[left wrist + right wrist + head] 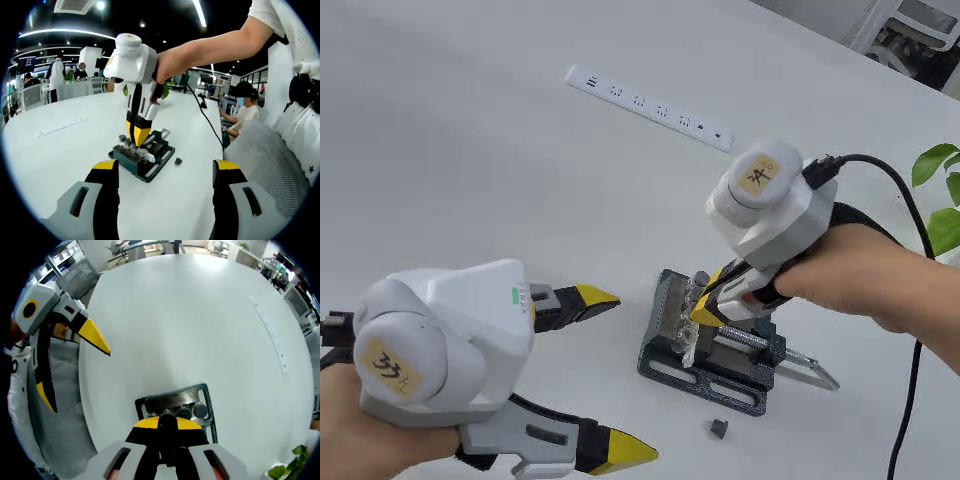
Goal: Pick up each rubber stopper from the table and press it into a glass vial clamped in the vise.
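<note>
On the table [470, 150], vise [720, 385] with loose stopper [718, 429] just beside it, power strip [648, 107] well behind.

white table [470, 180] | dark vise [670, 365] on it | small stopper [718, 429], probably rubber, just beside vise | power strip [648, 106] well apart
</note>
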Demonstrator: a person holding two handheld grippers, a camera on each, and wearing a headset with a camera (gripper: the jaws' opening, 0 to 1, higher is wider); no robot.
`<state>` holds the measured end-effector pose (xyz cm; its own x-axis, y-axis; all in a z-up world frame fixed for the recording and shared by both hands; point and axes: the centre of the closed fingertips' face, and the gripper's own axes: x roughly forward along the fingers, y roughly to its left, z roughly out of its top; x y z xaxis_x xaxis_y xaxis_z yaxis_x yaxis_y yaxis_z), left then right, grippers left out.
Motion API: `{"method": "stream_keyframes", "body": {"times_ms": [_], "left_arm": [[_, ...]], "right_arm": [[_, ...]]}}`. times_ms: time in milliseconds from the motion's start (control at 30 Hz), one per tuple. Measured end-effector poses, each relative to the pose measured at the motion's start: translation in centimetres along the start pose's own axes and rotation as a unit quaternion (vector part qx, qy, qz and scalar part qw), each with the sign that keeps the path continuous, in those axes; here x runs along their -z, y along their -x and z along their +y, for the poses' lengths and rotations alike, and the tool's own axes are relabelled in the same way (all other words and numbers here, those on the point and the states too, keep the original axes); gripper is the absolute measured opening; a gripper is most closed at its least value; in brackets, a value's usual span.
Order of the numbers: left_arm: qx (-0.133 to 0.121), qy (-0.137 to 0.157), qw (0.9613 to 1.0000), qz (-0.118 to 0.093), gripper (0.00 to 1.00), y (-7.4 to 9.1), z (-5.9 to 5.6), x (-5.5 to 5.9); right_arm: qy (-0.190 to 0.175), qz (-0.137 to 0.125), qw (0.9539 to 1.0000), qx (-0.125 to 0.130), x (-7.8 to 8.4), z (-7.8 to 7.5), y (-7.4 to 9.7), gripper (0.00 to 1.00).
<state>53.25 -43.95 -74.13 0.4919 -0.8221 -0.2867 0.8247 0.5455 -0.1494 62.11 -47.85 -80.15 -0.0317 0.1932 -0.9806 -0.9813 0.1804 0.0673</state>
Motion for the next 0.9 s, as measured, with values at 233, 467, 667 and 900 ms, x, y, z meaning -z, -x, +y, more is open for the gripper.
{"method": "stream_keyframes", "body": {"times_ms": [233, 467, 667, 900], "left_arm": [[0.001, -0.002, 1.0000, 0.003, 0.75, -0.03, -0.03, 0.16], [0.005, -0.006, 1.0000, 0.005, 0.75, -0.22, -0.13, -0.13], [0.005, -0.010, 0.9999, 0.008, 0.75, -0.11, -0.08, -0.22], [0.005, -0.008, 0.9999, 0.008, 0.75, -0.13, -0.44, -0.21]], "right_arm": [[-0.004, -0.010, 0.9999, 0.005, 0.07, -0.21, -0.05, 0.02], [0.002, -0.016, 0.9999, 0.006, -0.02, -0.17, 0.00, 0.05], [0.005, -0.032, 0.9995, 0.009, 0.01, -0.11, 0.07, 0.06], [-0.002, -0.041, 0.9991, 0.009, 0.02, -0.02, 0.04, 0.07]]}}
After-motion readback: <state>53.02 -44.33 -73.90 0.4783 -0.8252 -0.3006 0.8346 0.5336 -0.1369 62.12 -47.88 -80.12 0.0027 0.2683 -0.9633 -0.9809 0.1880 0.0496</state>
